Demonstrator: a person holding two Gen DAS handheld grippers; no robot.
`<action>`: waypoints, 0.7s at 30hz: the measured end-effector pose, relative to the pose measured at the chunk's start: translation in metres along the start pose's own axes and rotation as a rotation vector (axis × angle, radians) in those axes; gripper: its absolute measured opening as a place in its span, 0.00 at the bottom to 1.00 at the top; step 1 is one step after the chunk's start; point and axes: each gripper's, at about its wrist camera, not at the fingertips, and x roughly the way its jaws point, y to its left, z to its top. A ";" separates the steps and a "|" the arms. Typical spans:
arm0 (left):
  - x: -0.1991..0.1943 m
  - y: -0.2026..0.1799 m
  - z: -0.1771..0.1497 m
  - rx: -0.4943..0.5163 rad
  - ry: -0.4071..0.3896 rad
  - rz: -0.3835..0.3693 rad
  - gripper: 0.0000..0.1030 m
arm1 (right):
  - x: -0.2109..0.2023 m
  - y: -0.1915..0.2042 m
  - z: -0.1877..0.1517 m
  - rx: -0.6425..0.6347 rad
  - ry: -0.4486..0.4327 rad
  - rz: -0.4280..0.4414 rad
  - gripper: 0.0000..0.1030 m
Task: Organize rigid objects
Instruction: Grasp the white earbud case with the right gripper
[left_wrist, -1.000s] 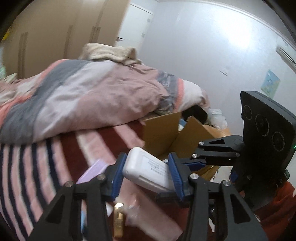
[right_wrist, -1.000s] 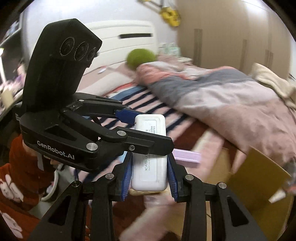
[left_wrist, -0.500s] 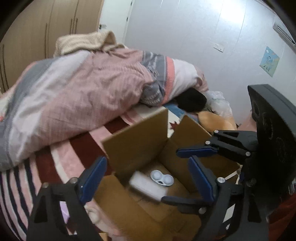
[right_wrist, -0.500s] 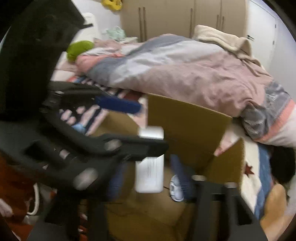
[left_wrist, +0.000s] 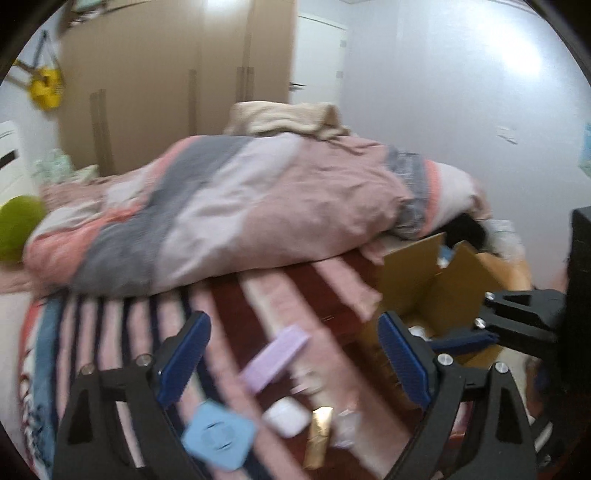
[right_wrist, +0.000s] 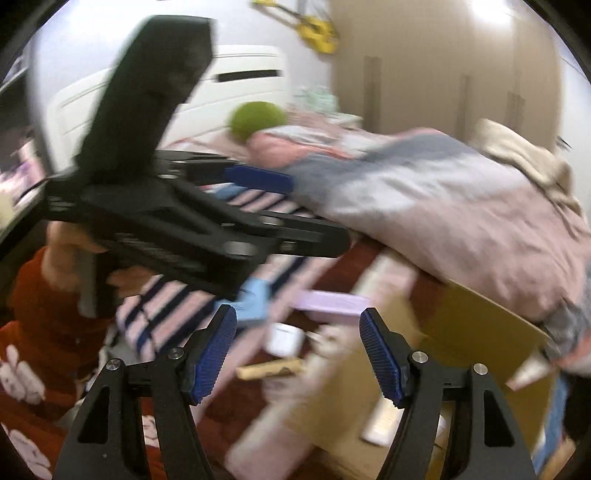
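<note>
Change since earlier frame: white charger case is no longer sitting between either pair of jaws; both grippers are swinging back from the cardboard box (left_wrist: 436, 284) toward the bed (left_wrist: 332, 295).
Left gripper (left_wrist: 293, 358): jaws are standing wide apart, carrying nothing.
Right gripper (right_wrist: 297, 354): jaws are likewise gaping, empty.
Done: something white is showing inside the box, too blurred to name.
Left: lilac case (left_wrist: 275, 356), blue pad (left_wrist: 219, 439), white earbud case (left_wrist: 286, 417) and gold tube (left_wrist: 317, 437) are lying on the striped sheet, awaiting boxing.
</note>
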 end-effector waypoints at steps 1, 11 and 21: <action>-0.005 0.010 -0.009 -0.011 -0.003 0.027 0.88 | 0.007 0.010 0.002 -0.016 0.006 0.022 0.64; -0.007 0.082 -0.100 -0.143 0.035 0.155 0.88 | 0.132 0.043 -0.024 0.004 0.207 -0.026 0.64; 0.000 0.102 -0.144 -0.216 0.054 0.114 0.88 | 0.198 0.000 -0.071 0.130 0.287 -0.213 0.63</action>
